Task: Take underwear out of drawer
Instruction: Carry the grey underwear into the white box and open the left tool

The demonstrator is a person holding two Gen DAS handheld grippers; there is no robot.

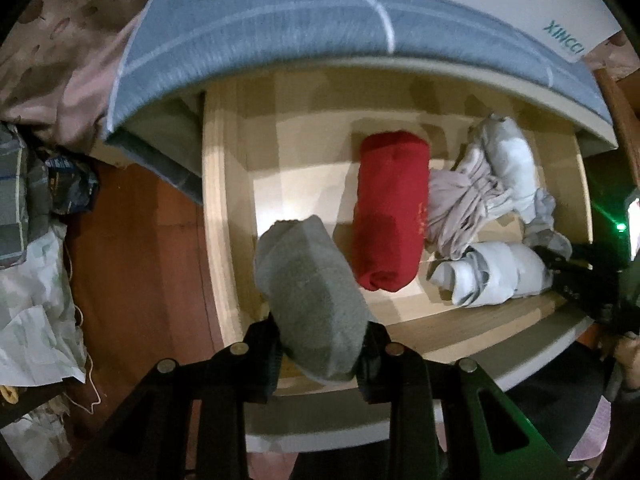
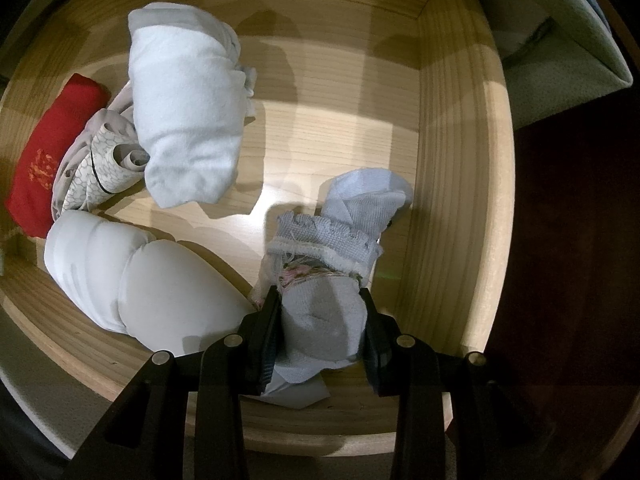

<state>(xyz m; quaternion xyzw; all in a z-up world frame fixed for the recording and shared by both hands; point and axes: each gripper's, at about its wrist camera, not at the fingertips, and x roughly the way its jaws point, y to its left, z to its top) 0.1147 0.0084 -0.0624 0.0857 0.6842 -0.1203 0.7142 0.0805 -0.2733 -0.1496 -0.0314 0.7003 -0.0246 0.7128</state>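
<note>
Two grippers each clamp a roll: left gripper [image 1: 322,350] on grey roll [image 1: 310,300], right gripper [image 2: 320,344] on pale roll [image 2: 320,320]. Lift-out step; next, clear the drawer [image 1: 224,208] rim.

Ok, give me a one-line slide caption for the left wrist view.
Left claw clamps a grey rolled garment above the open wooden drawer, beside a red roll.
</note>
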